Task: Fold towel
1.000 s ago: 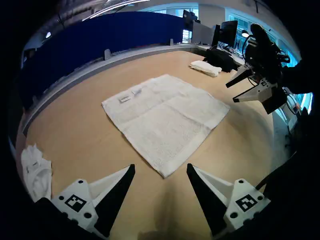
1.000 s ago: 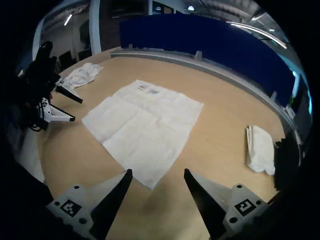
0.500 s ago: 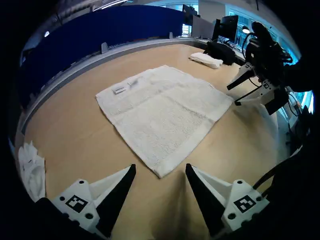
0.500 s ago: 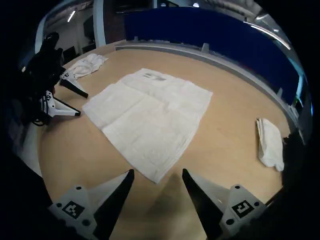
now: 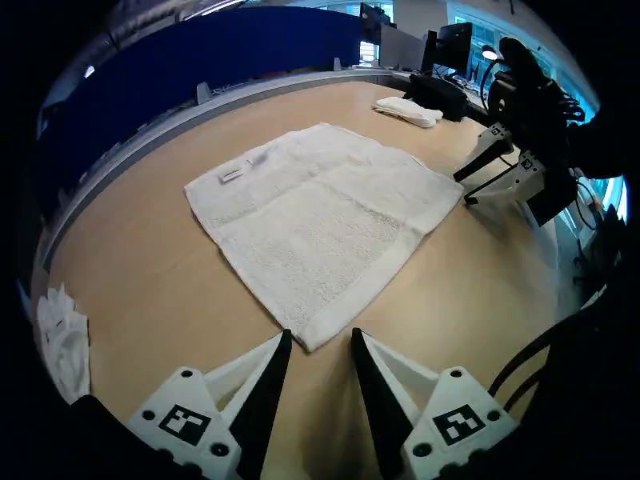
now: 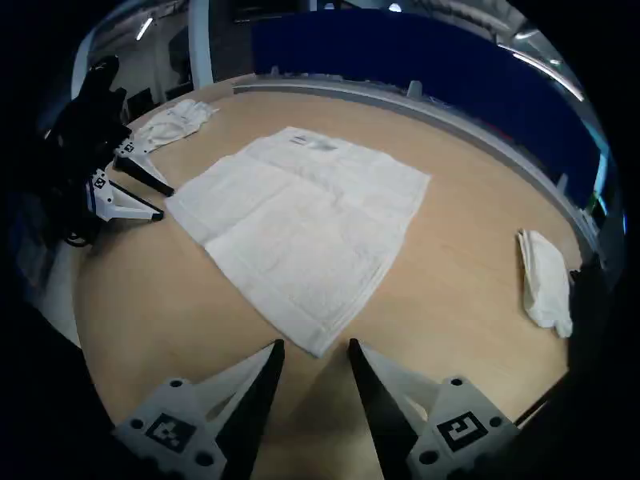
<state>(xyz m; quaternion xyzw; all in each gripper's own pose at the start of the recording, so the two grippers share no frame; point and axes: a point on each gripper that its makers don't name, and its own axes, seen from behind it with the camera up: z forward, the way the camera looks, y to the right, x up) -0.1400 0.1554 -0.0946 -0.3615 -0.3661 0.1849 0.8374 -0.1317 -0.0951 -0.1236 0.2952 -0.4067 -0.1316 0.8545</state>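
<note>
Fingers (image 5: 260, 384) of the left gripper (image 5: 318, 338) are held slightly apart, with one corner of the towel (image 5: 320, 216) lying between their tips, unclamped. The towel is spread flat on the table (image 5: 144, 264). To its right, the right gripper (image 5: 461, 188) is seen, likewise parted, at the next corner. In the right gripper view, the left gripper (image 6: 166, 204) is shown at the towel's (image 6: 312, 216) left corner, and the right gripper's (image 6: 314, 342) fingers (image 6: 256, 384) are set narrowly apart about the near corner.

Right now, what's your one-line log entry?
towel: flat on table; left gripper: open, at one corner; right gripper: open, at another corner
</note>
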